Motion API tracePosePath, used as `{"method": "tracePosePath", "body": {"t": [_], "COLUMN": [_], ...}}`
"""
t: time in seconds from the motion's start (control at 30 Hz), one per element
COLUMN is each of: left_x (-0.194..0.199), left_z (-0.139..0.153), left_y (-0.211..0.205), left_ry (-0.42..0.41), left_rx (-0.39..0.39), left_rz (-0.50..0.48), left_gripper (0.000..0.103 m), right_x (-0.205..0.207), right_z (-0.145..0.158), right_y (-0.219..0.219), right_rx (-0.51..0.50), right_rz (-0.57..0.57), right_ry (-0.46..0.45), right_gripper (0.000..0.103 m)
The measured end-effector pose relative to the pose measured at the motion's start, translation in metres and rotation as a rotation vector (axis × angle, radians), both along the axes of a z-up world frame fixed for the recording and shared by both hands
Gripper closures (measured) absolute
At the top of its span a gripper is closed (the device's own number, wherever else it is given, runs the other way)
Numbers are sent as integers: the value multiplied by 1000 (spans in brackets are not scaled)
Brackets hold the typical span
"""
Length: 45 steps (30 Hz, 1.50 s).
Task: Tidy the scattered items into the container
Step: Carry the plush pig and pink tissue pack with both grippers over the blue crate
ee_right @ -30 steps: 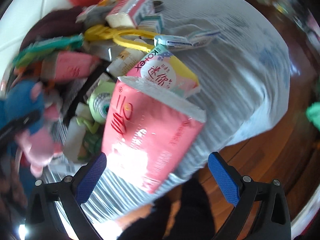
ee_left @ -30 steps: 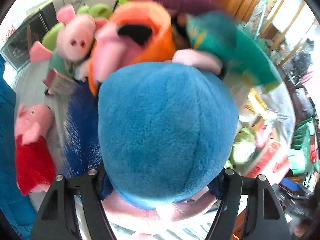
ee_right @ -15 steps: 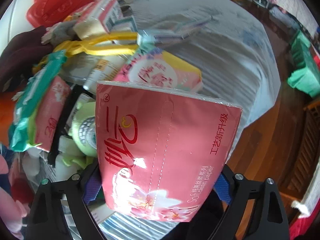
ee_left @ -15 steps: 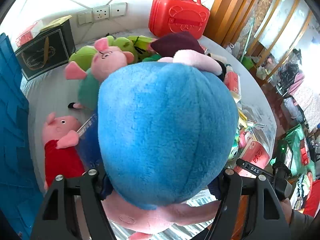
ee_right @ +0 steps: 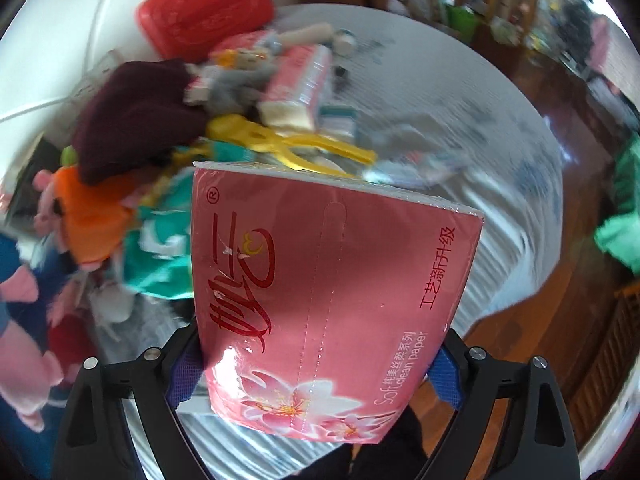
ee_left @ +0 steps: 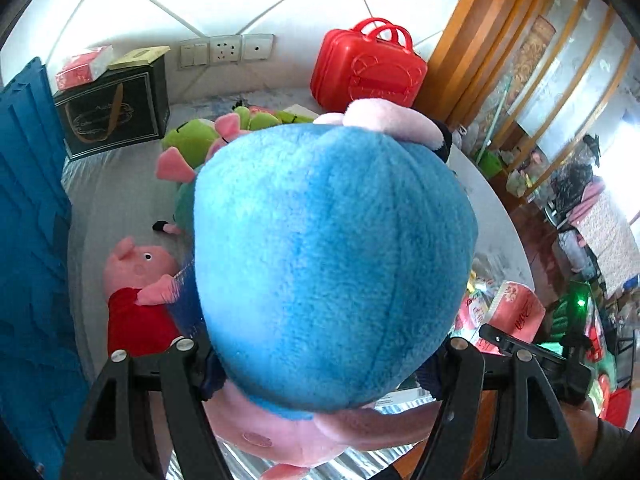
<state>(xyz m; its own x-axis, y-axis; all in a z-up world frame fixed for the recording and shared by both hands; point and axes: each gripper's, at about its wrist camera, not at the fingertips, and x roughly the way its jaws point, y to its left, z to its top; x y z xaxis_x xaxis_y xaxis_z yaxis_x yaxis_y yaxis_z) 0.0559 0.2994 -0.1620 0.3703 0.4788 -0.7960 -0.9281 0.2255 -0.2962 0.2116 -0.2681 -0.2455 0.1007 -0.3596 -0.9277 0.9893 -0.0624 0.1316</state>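
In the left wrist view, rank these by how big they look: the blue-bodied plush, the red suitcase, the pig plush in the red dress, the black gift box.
As they look:
1. blue-bodied plush, inflated by nearness to the camera
2. red suitcase, black gift box and pig plush in the red dress: too alike to rank

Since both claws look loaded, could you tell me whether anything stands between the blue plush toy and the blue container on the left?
Nothing visible does. The left claw holds the blue plush toy above the table; the blue container stands beside it at left. The red-dressed pig plush lies lower, between them, on the table.
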Motion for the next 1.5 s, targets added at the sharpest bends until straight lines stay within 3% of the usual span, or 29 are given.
{"method": "tracePosePath", "body": {"t": [0.2, 0.57, 0.87, 1.5], "left_x": [-2, 7, -2, 11], "left_z": [15, 60, 97, 124], "left_y": [-10, -29, -39, -49], "left_ry": [-43, -101, -83, 26], "left_rx": [6, 75, 164, 177], "left_rz": [47, 110, 197, 308], "left_gripper": [30, 30, 30, 30], "right_x": [21, 36, 37, 52], "right_z": [42, 96, 103, 130], "right_y": [-8, -18, -19, -35], "right_rx": [-63, -121, -126, -186], "right_rz": [148, 293, 377, 536], "right_ry": [12, -44, -90, -120], "right_gripper": [12, 11, 11, 11]}}
